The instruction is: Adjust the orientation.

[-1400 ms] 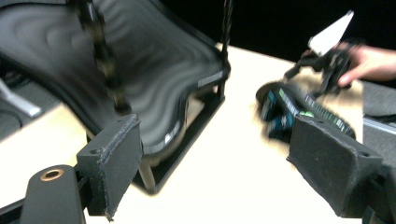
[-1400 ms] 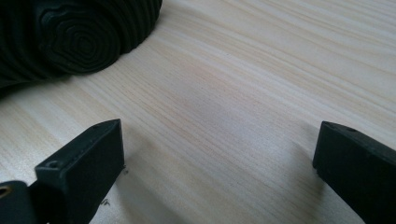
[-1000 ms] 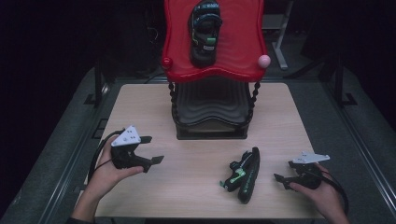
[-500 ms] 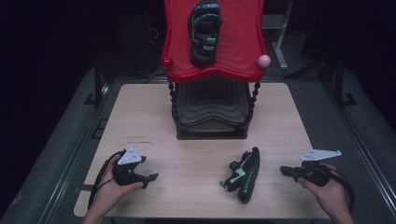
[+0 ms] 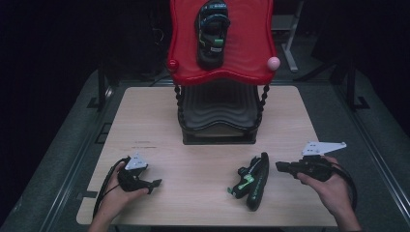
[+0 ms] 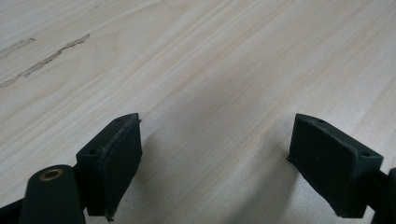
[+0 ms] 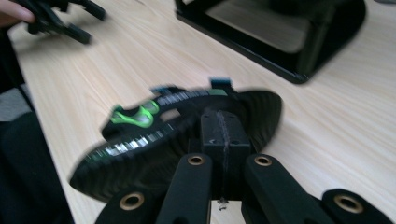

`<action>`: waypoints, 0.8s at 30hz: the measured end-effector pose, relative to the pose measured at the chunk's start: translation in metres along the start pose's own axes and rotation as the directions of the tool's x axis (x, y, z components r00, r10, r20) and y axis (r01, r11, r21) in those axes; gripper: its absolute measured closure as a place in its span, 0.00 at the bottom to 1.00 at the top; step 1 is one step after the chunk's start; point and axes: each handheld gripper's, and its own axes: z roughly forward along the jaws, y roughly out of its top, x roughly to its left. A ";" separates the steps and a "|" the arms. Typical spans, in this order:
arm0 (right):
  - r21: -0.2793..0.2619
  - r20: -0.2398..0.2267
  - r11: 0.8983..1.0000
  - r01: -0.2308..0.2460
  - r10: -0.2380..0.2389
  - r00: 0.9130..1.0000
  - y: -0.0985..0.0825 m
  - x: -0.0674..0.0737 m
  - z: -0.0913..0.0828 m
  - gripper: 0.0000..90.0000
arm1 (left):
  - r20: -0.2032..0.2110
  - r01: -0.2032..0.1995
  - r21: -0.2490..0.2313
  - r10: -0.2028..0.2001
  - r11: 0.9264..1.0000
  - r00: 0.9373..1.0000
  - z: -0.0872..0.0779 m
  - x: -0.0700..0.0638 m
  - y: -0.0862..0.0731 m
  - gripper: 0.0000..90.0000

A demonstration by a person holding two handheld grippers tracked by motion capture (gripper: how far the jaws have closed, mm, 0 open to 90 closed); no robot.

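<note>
Two claws low over the table, a black-and-green sandal lying between them.

The sandal (image 5: pixel 251 181) lies on its side on the table (image 5: pixel 203 140), in front of the black base of the red-topped rack (image 5: pixel 220 96). The right claw (image 5: pixel 280 166) is clenched with nothing between its pads, just right of the sandal. The left claw (image 5: pixel 155 184) is spread wide and empty, well to the sandal's left.

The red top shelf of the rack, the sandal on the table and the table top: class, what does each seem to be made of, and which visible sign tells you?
Red top shelf: probably moulded plastic; glossy, with a wavy rim.
Sandal on the table: likely rubber or foam sole, matt black and ribbed; the straps look woven, with green accents.
Table top: pale wood or wood-look laminate; grain lines show, low sheen.
</note>
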 end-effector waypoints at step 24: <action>0.023 -0.016 1.000 0.003 -0.003 1.000 0.012 -0.003 0.020 1.00 | -0.005 0.006 -0.032 -0.006 0.999 1.000 0.006 0.004 -0.005 0.00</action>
